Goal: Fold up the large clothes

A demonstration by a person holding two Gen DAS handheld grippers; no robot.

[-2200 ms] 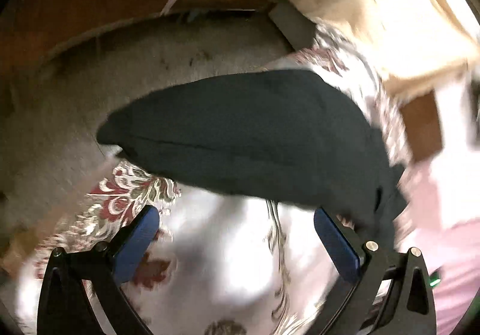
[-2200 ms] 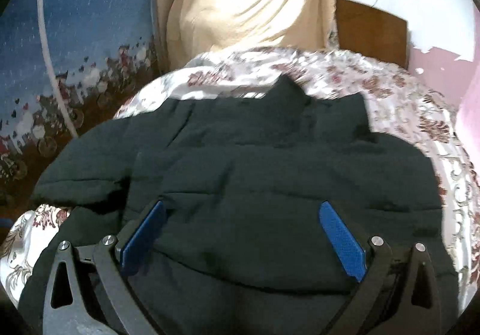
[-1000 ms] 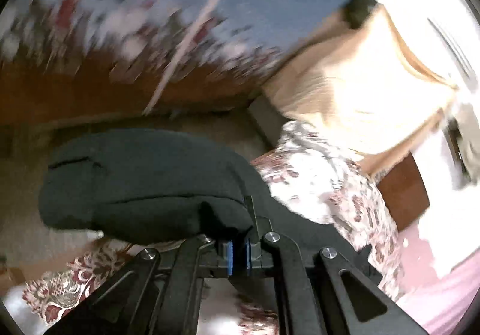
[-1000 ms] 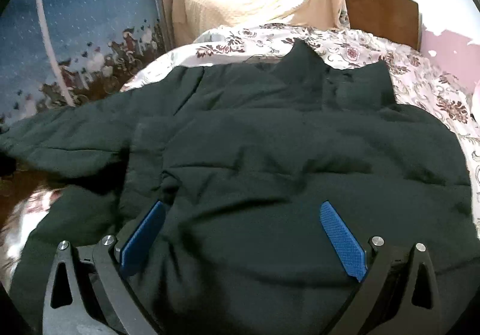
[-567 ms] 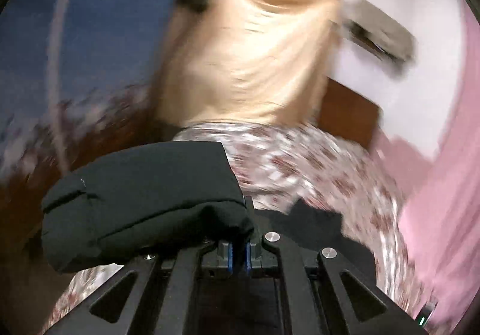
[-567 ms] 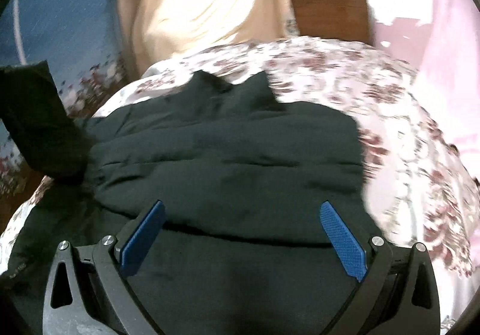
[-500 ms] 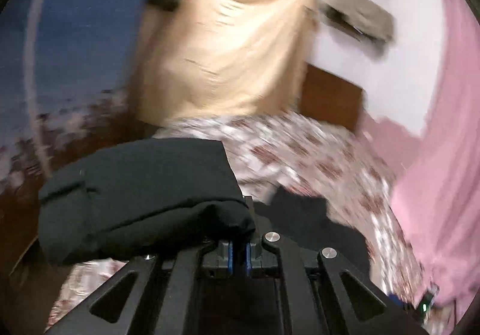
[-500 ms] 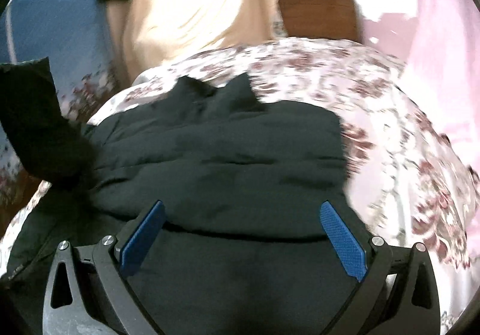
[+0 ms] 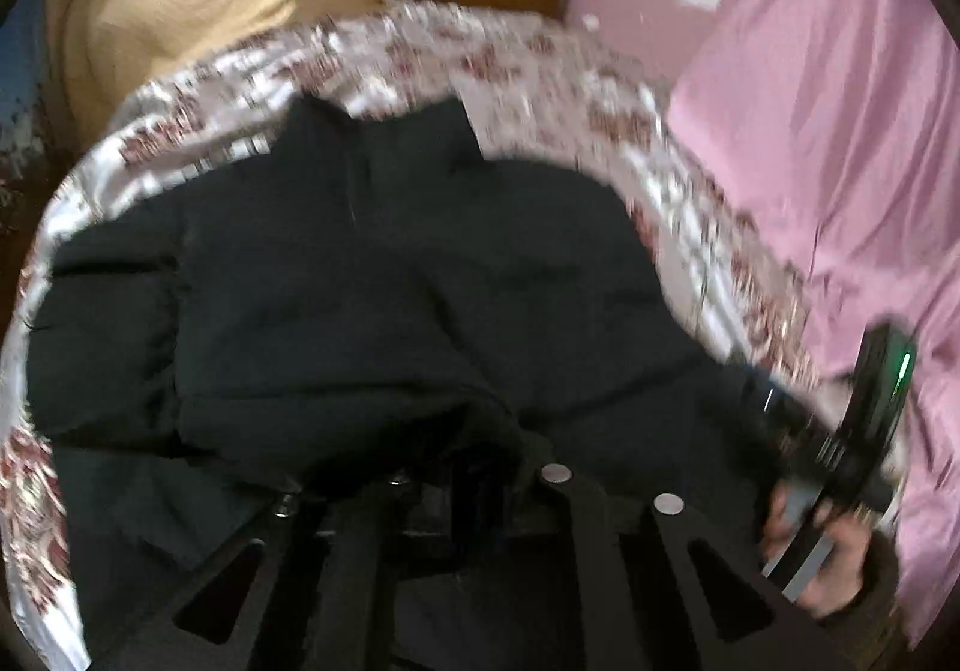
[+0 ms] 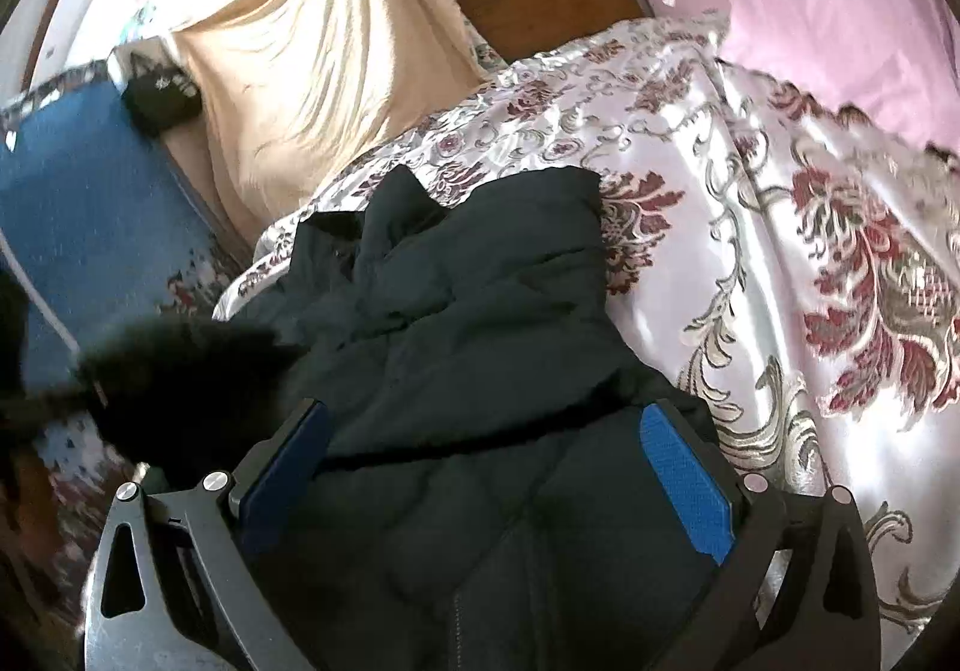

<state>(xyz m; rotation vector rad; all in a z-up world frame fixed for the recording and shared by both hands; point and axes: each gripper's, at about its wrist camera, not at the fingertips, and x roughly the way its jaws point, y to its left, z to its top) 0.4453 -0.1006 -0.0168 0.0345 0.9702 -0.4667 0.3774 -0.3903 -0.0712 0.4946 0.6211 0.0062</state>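
Over a bed with a floral bedspread [image 10: 798,227], both grippers are directed forward and downward across a dark padded jacket [image 10: 480,323].

Left gripper [image 9: 474,482]: held low above the jacket's near part; its arms are drawn together, and a bunched fold of the jacket sleeve [image 9: 336,413] is pinched at the tips, though the contact itself is blurred and partly hidden by cloth. The sleeve is seen laid across the jacket body.

Right gripper [image 10: 486,467]: jaws spread wide, blue pads [image 10: 684,485] exposed on both sides, nothing grasped; the jacket's lower part lies between and beneath the fingers. In the left wrist view, the right hand [image 9: 834,557] is seen at the right edge, wrapped around the black handle of its device.

Jacket: spread on the bedspread, collar [image 9: 384,131] toward the headboard, right side folded inward with a straight edge.

Surroundings: a wooden headboard [image 10: 546,5] at the far end; a beige draped cloth [image 10: 324,65] to its left; a pink curtain [image 9: 840,143] along the right side; a blue patterned fabric [image 10: 90,215] at the left, with a small black bag [image 10: 162,95] above it.
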